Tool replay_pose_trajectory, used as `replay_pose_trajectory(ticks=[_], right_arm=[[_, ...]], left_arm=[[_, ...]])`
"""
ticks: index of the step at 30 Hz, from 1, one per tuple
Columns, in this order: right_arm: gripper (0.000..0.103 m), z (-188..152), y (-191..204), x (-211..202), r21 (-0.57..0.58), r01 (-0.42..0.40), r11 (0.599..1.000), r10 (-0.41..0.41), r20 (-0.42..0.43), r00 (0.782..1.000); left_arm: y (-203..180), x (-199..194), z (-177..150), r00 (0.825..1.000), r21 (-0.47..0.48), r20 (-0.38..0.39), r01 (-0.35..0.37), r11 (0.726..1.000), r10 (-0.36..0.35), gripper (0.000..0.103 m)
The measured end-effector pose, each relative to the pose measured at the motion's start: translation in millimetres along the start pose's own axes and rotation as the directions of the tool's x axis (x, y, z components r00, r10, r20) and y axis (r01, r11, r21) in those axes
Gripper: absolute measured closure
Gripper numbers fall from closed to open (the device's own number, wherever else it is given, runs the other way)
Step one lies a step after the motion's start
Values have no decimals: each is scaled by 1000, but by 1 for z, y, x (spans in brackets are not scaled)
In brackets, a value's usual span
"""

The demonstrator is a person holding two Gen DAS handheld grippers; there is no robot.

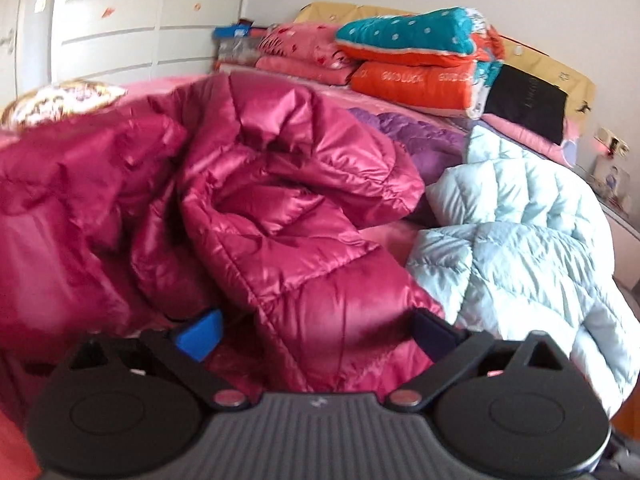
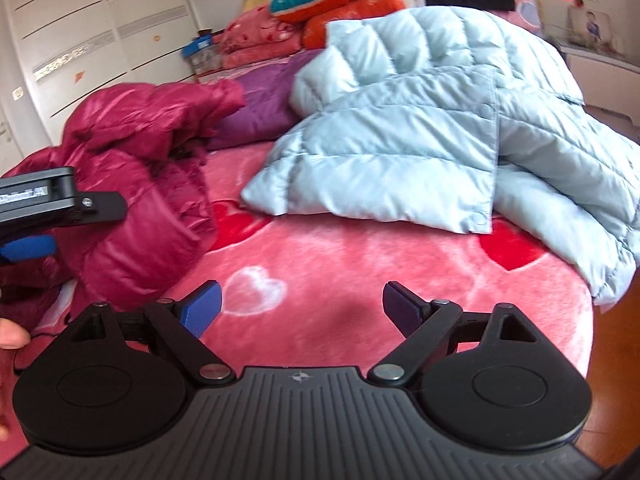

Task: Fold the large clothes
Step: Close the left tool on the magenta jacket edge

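Magenta jacket: shiny quilted magenta puffer jacket (image 1: 280,184), crumpled in a heap on left part of bed, just beside the blue one in left wrist view.
Blue jacket: pale blue quilted puffer jacket (image 2: 420,128), loosely folded, right and far side of bed, hem hung over right edge.
Bed cover: fuzzy pink blanket with red and white hearts (image 2: 340,272), bare patch lay between the two jackets.
Purple item: purple quilted fabric (image 2: 264,100), far, between the jackets.
Left gripper (image 1: 316,328): jaws spread wide, magenta fabric lay between and under the blue-padded fingers, pads not pressing it; nothing held.
Right gripper (image 2: 300,308): jaws wide apart over bare blanket, near edge; empty.
Far end: stacked folded orange-and-teal dotted quilts (image 1: 420,52), pink bedding beside them on left.
Left background: white wardrobe doors (image 1: 132,20).
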State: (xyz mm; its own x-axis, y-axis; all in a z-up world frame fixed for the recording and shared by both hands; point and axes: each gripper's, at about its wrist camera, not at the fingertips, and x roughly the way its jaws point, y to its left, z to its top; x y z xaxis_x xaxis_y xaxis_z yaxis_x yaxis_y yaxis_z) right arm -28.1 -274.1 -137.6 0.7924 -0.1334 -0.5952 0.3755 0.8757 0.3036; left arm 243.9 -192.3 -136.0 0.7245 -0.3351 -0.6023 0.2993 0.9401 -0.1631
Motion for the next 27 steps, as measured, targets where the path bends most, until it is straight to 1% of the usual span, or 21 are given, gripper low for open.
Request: replay_pose_trajectory(ticks=[1,2,3,5,6,7,10,13,19,23,27], right_arm=[[0,1,-4,1,9,6,1000,-6,-4,1000],[0,1,-6,2,18,11,1000,-11,-9,1000],[0,1,-8,4,29,11,1000,-10,-14,1000],[0,2,-14,6,47,9,999,-7,-24,1000],[0,-2,-18,2,49,9,999,-8,-24,1000],[0,-3,-19,2,49,8,999,-7,-25,1000],[0,-2,-22,5,51,6,999,-4,-28,1000],[0,0,-25,7,69,-4,998,6,-32,999],[0,-5,-27,-8,118,-47,992,52,-38,998],[0,-8,-32,-12,131,-78,988,85,-46,995],[0,-15,-29,-18,117,-97,988,103,-49,993]], left_arm=[[-1,5,2,1000,-12,-6,2,1000,-2,22],[0,7,3,1000,-26,-13,6,1000,-6,28],[0,10,3,1000,-42,-19,5,999,-5,38],[2,10,2,999,-72,-30,-14,997,12,50],[4,10,3,999,-79,-32,-20,997,18,62],[4,9,3,999,-78,-31,-29,997,26,71],[6,-4,4,998,-56,-11,-55,997,55,86],[15,-26,10,998,-75,15,-55,996,56,90],[41,-91,9,994,-79,71,-78,994,84,92],[65,-141,1,991,-98,78,-105,990,113,93],[87,-185,-12,987,-128,80,-130,983,141,93]])
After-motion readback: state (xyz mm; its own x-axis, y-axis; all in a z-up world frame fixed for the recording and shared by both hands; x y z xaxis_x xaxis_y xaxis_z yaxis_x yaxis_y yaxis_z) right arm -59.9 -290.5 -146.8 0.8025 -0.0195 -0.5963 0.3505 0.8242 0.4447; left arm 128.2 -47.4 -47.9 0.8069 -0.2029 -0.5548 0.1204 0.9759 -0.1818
